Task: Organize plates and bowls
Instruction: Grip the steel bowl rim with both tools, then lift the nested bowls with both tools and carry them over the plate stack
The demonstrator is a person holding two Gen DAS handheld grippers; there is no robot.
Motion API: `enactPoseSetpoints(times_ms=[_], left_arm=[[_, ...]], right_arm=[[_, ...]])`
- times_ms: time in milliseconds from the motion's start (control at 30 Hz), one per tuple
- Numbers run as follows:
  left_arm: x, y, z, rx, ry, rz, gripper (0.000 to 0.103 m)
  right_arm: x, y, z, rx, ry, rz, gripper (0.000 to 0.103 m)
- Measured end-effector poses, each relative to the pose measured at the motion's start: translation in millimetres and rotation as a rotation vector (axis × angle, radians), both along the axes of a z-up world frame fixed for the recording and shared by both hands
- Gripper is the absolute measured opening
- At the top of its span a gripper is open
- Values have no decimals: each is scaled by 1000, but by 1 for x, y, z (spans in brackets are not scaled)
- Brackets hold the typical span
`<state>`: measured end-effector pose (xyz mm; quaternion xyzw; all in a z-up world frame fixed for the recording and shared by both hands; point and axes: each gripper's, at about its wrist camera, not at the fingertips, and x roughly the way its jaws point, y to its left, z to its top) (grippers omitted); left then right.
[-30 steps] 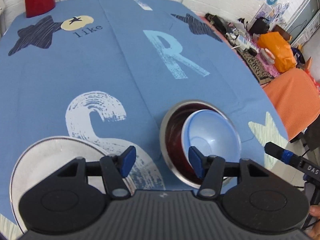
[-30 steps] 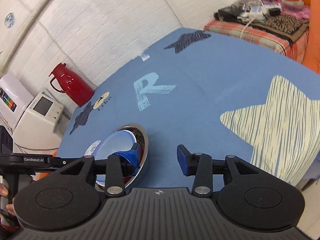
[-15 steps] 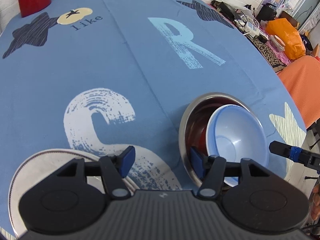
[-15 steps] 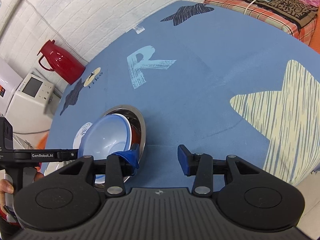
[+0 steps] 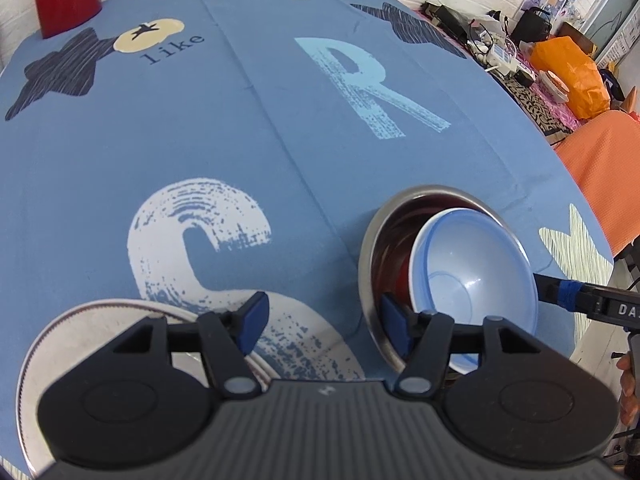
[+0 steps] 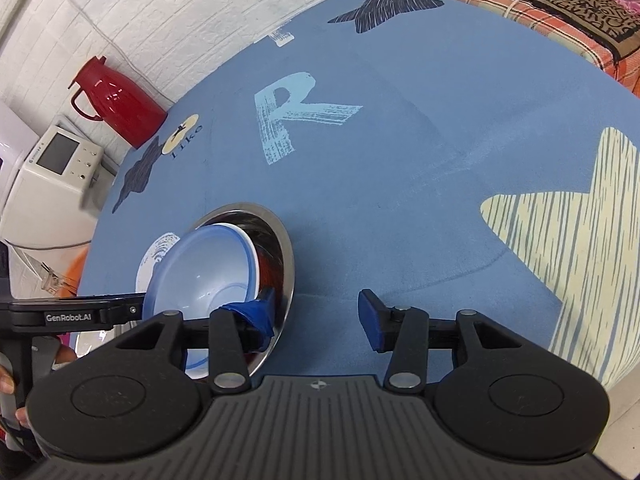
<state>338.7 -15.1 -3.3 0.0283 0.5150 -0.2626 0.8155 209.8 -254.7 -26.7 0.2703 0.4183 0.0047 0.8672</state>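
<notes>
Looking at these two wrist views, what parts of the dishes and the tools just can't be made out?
- Plate, left wrist view: its near half is hidden behind the left tool.
- Steel bowl: its inside is mostly covered by the tilted blue bowl; something red beneath can't be identified.
- Right tool, right wrist view: whether its taped finger touches the blue bowl is unclear.
- Items on the far side table: too small.
</notes>
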Motion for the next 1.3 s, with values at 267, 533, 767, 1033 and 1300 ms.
enactPoseSetpoints(times_ms=[267,533,767,1033,1300], left_arm=[[-1,-1,0,9,-2,-8,63],[-1,-4,1,19,-2,8,63],[-3,-4,1,14,-5,25,62],[-7,-3,0,14,-34,17,62],[-12,-3,2,-38,-24,-8,34]], right_arm=[[10,2,-10,-3,11,17,34],[12,10,-9,-129,-42,78,45],[21,13,-4,-185,-5,154,47],[41,25,2,-340,72,267,57],[39,15,-3,-231,54,239,48]])
